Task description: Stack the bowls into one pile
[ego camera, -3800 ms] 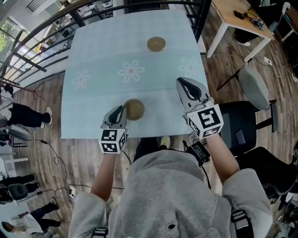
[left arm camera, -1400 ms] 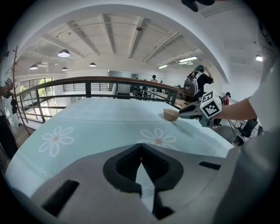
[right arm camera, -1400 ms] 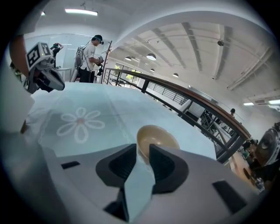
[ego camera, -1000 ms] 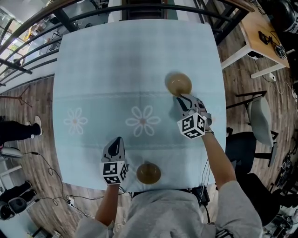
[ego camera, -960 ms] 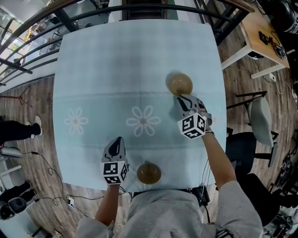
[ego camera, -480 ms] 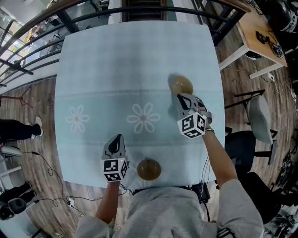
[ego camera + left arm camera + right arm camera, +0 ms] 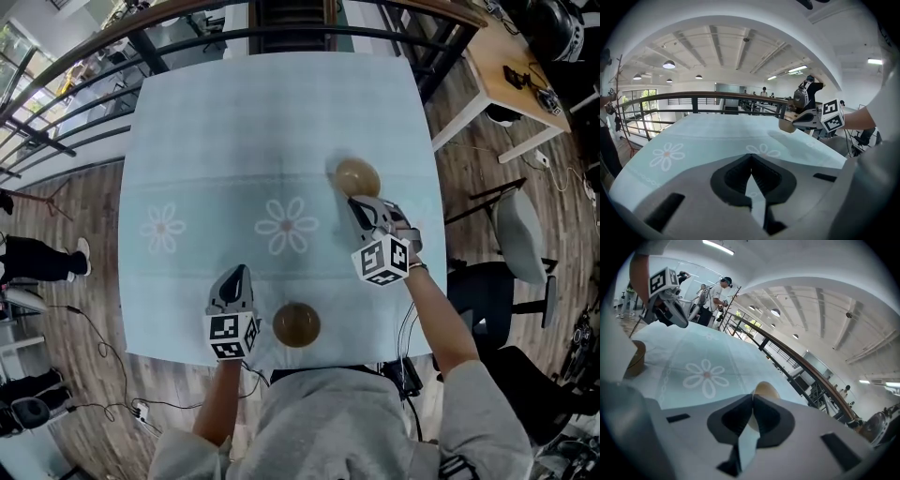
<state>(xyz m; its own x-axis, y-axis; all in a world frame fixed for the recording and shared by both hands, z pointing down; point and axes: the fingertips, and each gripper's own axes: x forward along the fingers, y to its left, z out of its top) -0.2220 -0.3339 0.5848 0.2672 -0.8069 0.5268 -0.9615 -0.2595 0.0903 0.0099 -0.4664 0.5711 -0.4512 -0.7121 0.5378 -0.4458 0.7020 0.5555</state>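
Note:
Two brown bowls are in play on the pale blue flowered tablecloth (image 7: 206,141). The far bowl (image 7: 356,175) hangs a little above the cloth, its shadow beneath it, with my right gripper (image 7: 360,202) shut on its near rim. In the right gripper view that bowl (image 7: 767,390) shows just past the shut jaws. From the left gripper view it (image 7: 787,125) is seen lifted in the right gripper (image 7: 802,120). The near bowl (image 7: 296,324) rests by the table's front edge. To its left my left gripper (image 7: 235,276) is shut and holds nothing; the cloth lies past its shut tips (image 7: 751,174).
A dark railing (image 7: 281,33) runs round the table's far side. Right of the table stand a grey chair (image 7: 521,232) and a wooden desk (image 7: 516,66). Wooden floor with cables lies to the left (image 7: 56,309). In the right gripper view the near bowl (image 7: 635,360) sits far left.
The right gripper has lifted the far bowl off the cloth and drawn it nearer to me. The left gripper has risen slightly beside the near bowl, still shut.

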